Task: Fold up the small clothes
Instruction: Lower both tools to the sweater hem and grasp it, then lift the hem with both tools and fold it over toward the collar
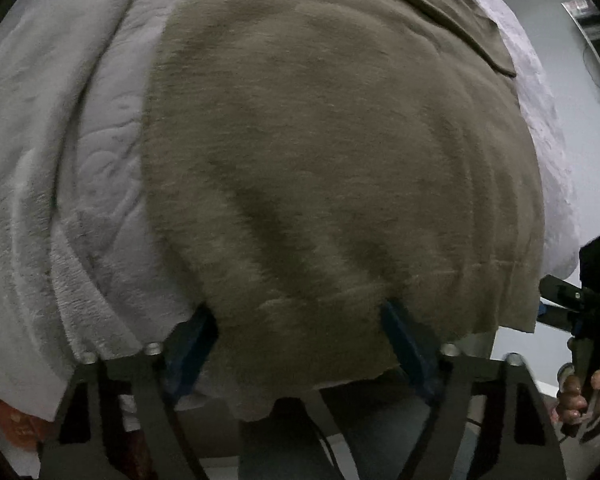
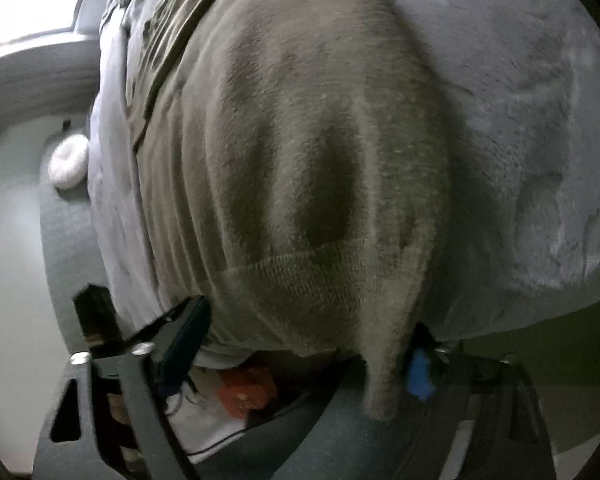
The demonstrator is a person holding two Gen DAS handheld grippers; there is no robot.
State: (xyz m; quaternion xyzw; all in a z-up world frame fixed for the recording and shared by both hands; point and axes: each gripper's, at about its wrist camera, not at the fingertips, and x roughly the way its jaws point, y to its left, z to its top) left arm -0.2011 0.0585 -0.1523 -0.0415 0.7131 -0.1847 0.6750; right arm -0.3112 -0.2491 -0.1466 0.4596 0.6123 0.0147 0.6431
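Your left gripper (image 1: 300,340) sits at the bottom of the left wrist view with its blue-padded fingers (image 1: 192,344) spread wide, one at lower left and one at lower right. The near edge of the olive-brown garment (image 1: 320,160) drapes down between them and covers the space where the tips would meet. The fabric lies over the pads, but you cannot tell from here whether anything is actually pinched. The garment fills the centre of the frame, spread over a pale grey quilted blanket (image 1: 80,160) that runs down the left side and reappears along the upper right. A folded flap of the same olive cloth crosses the upper right corner.

At the far right edge of that view, your right hand (image 1: 584,394) grips the handle of the right gripper (image 2: 304,340).

In the right wrist view, its fingers (image 2: 188,332) also stand wide apart, at lower left and lower right. The garment's ribbed hem (image 2: 300,280) hangs between them at lower centre, and a narrow strip of it dangles past the right pad. Again, a grip cannot be confirmed. The grey blanket occupies the right half of the frame. A white fluffy round object (image 2: 66,164) lies at middle left on the floor, and an orange object (image 2: 246,394) shows below the hem at bottom centre.
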